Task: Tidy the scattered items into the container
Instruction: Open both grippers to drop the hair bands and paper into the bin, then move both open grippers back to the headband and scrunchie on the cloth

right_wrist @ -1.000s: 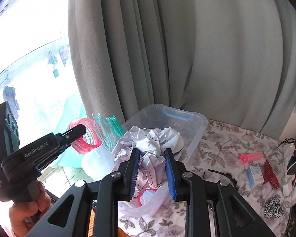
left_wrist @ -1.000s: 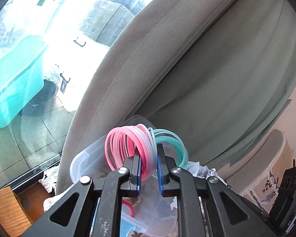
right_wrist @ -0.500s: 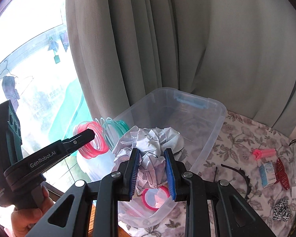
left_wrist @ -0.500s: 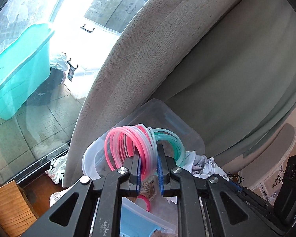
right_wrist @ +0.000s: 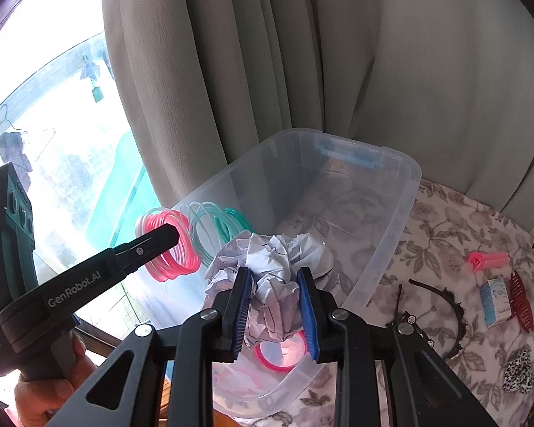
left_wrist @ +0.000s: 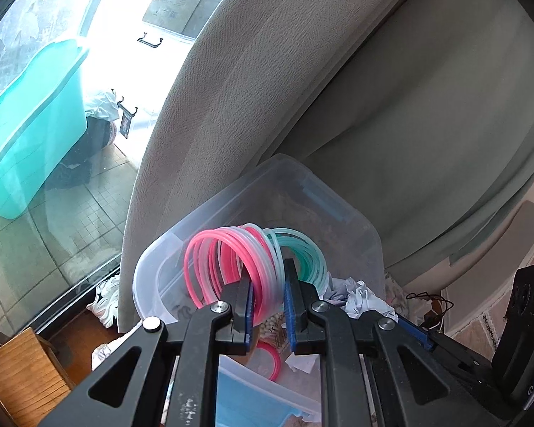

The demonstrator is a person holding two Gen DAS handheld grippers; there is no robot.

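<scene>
Between the blue pads of the left claw (left_wrist: pixel 267 306) a bundle of thin pink and teal plastic hoops (left_wrist: pixel 252 259) is pinched at its lower arc, over the near rim of the clear plastic bin (right_wrist: pixel 391 220). Springy, light and slippery loops are judged liable to splay, so all strands are best clamped together. A crumpled paper ball (right_wrist: pixel 270 270), soft and crushable, is squeezed in the right claw (right_wrist: pixel 274 306) above the bin.
</scene>
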